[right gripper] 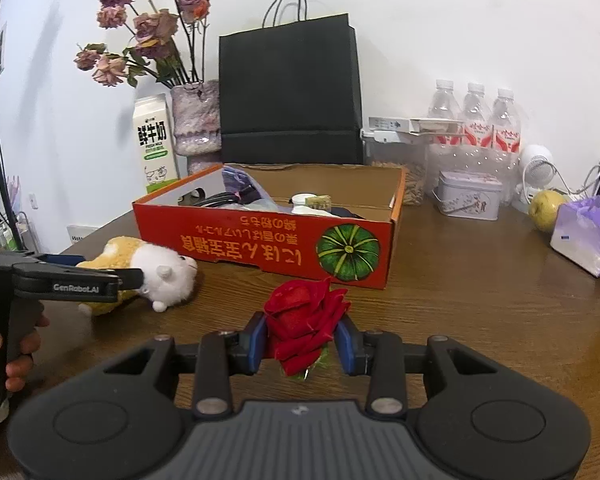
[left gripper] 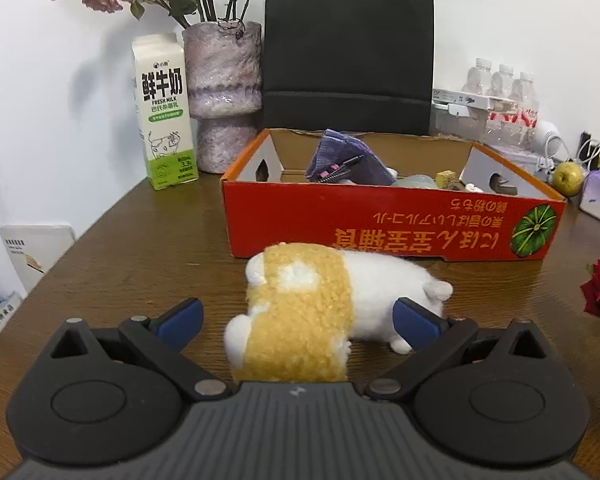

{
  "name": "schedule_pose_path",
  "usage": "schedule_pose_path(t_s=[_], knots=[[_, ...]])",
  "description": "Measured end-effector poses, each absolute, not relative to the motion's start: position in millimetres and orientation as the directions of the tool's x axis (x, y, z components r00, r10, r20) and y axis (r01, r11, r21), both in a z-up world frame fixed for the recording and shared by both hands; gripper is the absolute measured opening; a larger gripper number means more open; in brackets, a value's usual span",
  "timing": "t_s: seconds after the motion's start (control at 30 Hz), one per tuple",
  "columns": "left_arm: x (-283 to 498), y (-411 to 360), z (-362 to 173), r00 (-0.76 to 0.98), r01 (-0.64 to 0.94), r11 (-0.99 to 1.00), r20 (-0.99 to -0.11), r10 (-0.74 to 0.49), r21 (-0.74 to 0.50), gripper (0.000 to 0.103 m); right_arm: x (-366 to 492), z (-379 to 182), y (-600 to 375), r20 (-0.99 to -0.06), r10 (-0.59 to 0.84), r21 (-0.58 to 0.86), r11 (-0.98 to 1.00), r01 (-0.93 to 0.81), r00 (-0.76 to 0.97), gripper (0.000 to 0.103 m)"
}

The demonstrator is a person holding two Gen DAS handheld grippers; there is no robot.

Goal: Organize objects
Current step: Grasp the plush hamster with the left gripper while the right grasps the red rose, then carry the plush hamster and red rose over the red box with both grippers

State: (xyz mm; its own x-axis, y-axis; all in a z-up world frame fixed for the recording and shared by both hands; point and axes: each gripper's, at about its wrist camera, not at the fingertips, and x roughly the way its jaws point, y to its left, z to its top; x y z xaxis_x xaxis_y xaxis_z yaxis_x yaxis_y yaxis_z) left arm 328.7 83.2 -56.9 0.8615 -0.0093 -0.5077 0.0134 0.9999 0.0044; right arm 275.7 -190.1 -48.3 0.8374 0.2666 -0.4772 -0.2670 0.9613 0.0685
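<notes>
A milk carton [left gripper: 165, 114] stood far ahead-left of the gripper beside a mottled vase [left gripper: 223, 96] of dried roses [right gripper: 140, 28]. A black paper bag [left gripper: 348, 52] leaned at the wall straight ahead. Off to the right stood water bottles [right gripper: 476, 120], a tin [right gripper: 469, 199] and a pear [right gripper: 546, 207].

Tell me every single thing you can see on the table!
plush toy: 1, white and tan, lying before the box, between the left claw's pads
rose: 1, red, in the right claw
box: 1, red-orange, mid-table, holds odds and ends
milk carton: 1, white and green, back left
vase: 1, purplish, dried flowers
paper bag: 1, black, behind box
water bottles: 3, clear, back right
tin: 1, pale
pear: 1, yellow-green
left claw: 1, black, open
right claw: 1, black, shut on rose
</notes>
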Motion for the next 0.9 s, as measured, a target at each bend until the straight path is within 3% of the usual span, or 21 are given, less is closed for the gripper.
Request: schedule_pose_path(t_s=[0.1,0.17,0.57,0.9], knots=[[329.3,87.3,-58.6,0.849,0.028,0.999,-0.526,-0.038,-0.026,0.087,276.7,-50.4,-187.5,-0.485,0.261,0.059,0.962,-0.266,0.835,0.035],[330.1,89.7,-59.9,0.841,0.028,0.999,-0.539,-0.045,-0.04,0.05,278.4,-52.7,-186.1,-0.493,0.254,0.052,0.963,-0.263,0.832,0.035],[312.7,89.0,-56.7,0.852,-0.014,1.0,-0.523,0.009,-0.006,0.048,276.9,-53.8,-182.8,-0.482,0.245,0.035,0.965,-0.261,0.841,0.035],[263.8,82.9,-41.0,0.874,-0.027,0.997,-0.486,-0.009,-0.067,0.048,258.1,-42.1,-169.0,-0.424,0.24,-0.004,0.964,-0.266,0.873,0.035]])
